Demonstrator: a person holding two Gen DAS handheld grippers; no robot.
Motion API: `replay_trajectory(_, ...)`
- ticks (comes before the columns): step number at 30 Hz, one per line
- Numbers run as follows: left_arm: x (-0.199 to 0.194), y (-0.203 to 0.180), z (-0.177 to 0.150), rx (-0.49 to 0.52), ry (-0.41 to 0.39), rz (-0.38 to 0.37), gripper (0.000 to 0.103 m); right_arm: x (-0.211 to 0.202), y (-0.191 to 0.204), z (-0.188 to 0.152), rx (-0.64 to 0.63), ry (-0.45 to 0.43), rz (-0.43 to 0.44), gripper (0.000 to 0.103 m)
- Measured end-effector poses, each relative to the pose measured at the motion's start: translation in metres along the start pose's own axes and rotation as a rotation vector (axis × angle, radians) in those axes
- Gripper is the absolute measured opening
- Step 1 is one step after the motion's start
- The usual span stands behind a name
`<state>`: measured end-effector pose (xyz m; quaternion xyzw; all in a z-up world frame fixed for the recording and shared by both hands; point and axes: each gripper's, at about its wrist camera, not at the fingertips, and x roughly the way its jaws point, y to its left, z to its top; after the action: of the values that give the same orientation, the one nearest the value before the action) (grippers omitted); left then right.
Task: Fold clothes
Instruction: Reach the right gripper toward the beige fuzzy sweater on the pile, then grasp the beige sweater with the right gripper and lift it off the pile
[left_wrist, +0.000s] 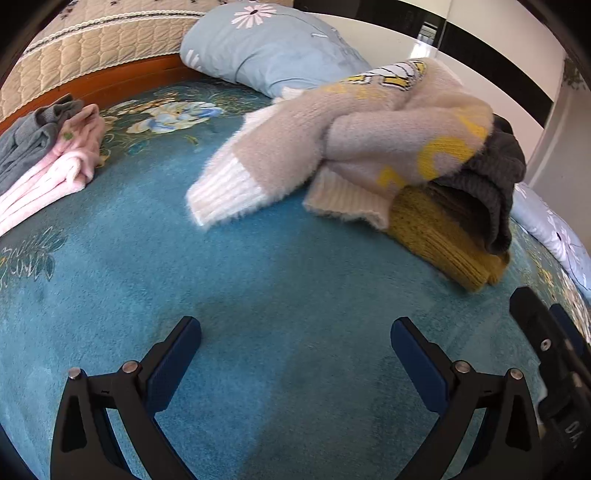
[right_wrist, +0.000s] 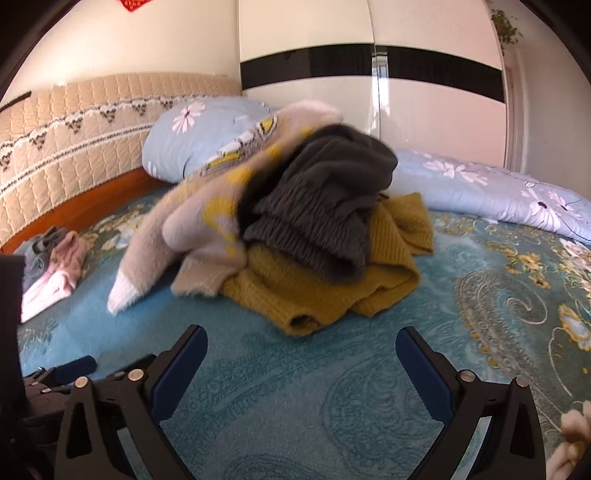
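Three sweaters (right_wrist: 303, 229) heaped far on bed (right_wrist: 295, 387); left gripper (left_wrist: 295, 347), right gripper (right_wrist: 301, 354) spread wide, holding nothing. Best lift topmost alone.

Bright daylight, glare on the glossy wardrobe (right_wrist: 436, 99), motion-blurred sweater pile (right_wrist: 236, 206), dark fisheye-warped edges.

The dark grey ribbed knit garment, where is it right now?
In the right wrist view, the dark grey ribbed knit garment tops the pile, on the mustard yellow knit sweater, right of the fuzzy beige sweater.
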<state>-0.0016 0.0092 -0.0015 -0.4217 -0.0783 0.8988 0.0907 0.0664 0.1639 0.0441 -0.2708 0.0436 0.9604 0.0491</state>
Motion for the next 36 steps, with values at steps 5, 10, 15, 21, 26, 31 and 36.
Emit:
replay_trajectory(5, -0.004, 0.006, 0.010, -0.020, -0.007, -0.053, 0.102, -0.006, -0.008, 0.021, 0.032, -0.026, 0.024, 0.103)
replay_trajectory(10, -0.014, 0.022, 0.021, -0.090, -0.059, -0.131, 0.102, 0.007, -0.020, 0.069, 0.127, -0.013, 0.047, 0.103)
replay_trajectory(15, -0.015, 0.035, 0.029, -0.163, -0.062, -0.225, 0.102, 0.028, -0.023, 0.133, 0.152, -0.014, 0.078, 0.103)
replay_trajectory(21, -0.012, 0.041, 0.035, -0.167, -0.055, -0.187, 0.102, 0.081, -0.029, 0.203, 0.197, 0.039, 0.089, 0.101)
replay_trajectory(26, -0.003, 0.061, 0.038, -0.275, -0.022, -0.221, 0.102, 0.129, -0.046, 0.228, 0.260, 0.113, 0.087, 0.088)
replay_trajectory(31, -0.001, 0.066, 0.039, -0.307, -0.014, -0.215, 0.102, 0.158, -0.052, 0.232, 0.333, 0.157, 0.114, 0.083)
replay_trajectory(36, 0.000, 0.063, 0.040, -0.284, -0.008, -0.209, 0.102, 0.187, -0.054, 0.236, 0.394, 0.203, 0.144, 0.084)
